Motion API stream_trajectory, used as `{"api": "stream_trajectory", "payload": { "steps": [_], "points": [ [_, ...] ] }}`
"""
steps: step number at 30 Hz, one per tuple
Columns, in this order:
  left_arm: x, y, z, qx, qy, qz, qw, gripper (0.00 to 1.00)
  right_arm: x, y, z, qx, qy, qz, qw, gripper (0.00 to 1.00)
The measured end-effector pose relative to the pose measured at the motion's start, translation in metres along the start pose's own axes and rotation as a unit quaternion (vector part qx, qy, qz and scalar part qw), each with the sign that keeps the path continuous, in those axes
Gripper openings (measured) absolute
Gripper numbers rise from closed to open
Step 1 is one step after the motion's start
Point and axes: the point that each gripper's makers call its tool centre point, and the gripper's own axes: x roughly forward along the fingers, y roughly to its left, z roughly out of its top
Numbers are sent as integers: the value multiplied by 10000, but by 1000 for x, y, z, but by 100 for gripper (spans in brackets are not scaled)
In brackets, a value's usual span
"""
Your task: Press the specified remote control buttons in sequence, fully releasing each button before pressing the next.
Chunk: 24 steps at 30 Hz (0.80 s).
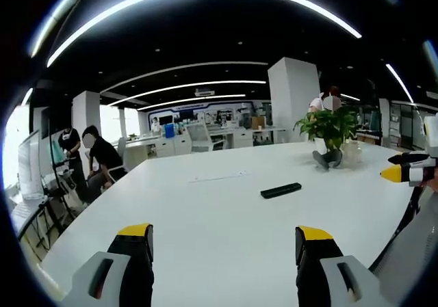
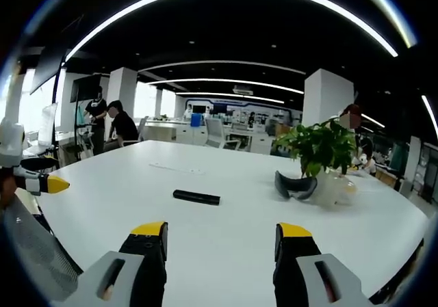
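A slim black remote control lies flat on the white table, well ahead of my left gripper, whose jaws stand wide apart with nothing between them. In the right gripper view the same remote lies ahead and slightly left of my right gripper, which is open and empty too. The right gripper's yellow tip pokes in at the right edge of the left gripper view. The left gripper's yellow tip enters the right gripper view from the left.
A potted green plant stands beyond the remote, with a dark curved object and a clear vessel at its base. A thin white strip lies farther back on the table. People stand by desks at the far left.
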Motion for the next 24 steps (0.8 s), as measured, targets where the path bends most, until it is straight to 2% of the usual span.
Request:
{"api": "stream_trajectory", "payload": {
  "steps": [17,22,24],
  "points": [
    [-1,3,4,-160,-32,-11,9999,89,1,0,0,-3,10,7,10000,62],
    [-1,7,9,-389,-43,-59,9992,89,1,0,-1,-10,27,10,10000,62],
    [0,11,13,-354,-32,-50,9994,88,1,0,-1,-16,36,17,10000,61]
  ]
}}
